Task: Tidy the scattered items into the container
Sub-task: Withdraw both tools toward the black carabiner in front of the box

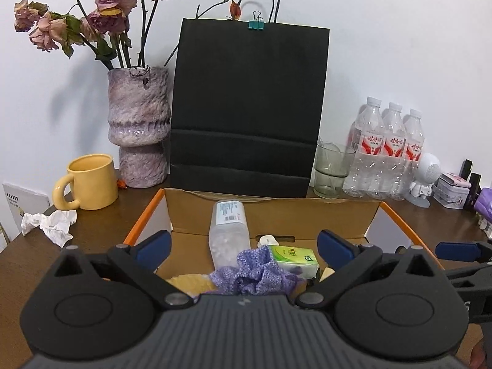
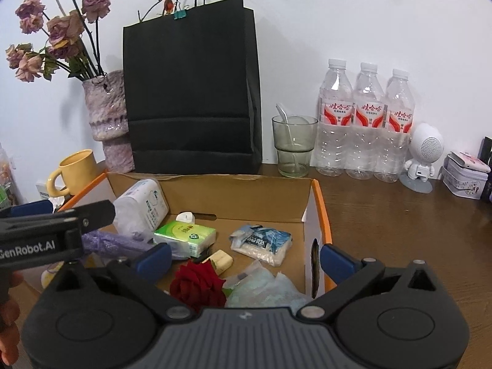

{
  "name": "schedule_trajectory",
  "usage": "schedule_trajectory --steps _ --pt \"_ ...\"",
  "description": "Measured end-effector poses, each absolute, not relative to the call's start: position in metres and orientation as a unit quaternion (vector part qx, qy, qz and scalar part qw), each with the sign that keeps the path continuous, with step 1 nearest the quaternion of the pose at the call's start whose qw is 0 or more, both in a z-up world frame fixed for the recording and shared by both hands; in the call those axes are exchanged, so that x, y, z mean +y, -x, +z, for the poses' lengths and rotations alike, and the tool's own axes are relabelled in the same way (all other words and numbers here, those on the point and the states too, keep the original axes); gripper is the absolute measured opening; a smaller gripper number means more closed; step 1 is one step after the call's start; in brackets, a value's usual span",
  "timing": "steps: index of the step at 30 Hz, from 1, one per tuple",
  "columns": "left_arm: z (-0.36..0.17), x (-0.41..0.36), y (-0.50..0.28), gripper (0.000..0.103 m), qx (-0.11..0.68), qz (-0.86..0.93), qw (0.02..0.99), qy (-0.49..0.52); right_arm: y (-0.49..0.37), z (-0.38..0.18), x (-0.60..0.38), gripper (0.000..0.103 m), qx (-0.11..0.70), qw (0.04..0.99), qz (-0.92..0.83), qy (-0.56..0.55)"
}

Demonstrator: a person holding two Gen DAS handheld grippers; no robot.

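At the desk's point(image 2: 399, 230) left edge a crumpled tissue point(image 1: 50, 223) is left outside the cardboard box point(image 2: 319, 203), which is set at the middle, probably for reach. The left gripper point(image 1: 243, 244) is held with jaws apart and empty over a ruffled purple cloth point(image 1: 255, 272) and clear tub point(image 1: 229, 233). The right gripper point(image 2: 244, 258) is likewise spread, empty, above a velvety red rose point(image 2: 196, 286) and crinkled packets point(image 2: 263, 241), so most items are judged stowed.
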State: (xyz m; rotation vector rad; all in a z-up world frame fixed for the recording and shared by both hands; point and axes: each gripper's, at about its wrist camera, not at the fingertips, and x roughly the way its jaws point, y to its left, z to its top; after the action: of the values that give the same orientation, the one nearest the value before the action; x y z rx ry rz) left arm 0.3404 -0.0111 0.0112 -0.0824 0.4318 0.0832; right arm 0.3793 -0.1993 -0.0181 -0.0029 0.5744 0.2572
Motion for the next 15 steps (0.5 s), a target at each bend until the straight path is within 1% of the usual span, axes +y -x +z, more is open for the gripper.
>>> schedule_trajectory --steps 15 --pt "0.017 -0.013 -0.329 0.103 0.204 0.034 0.977 0.046 -0.370 -0.012 -0.197 0.103 0.272 0.955 0.119 0.005"
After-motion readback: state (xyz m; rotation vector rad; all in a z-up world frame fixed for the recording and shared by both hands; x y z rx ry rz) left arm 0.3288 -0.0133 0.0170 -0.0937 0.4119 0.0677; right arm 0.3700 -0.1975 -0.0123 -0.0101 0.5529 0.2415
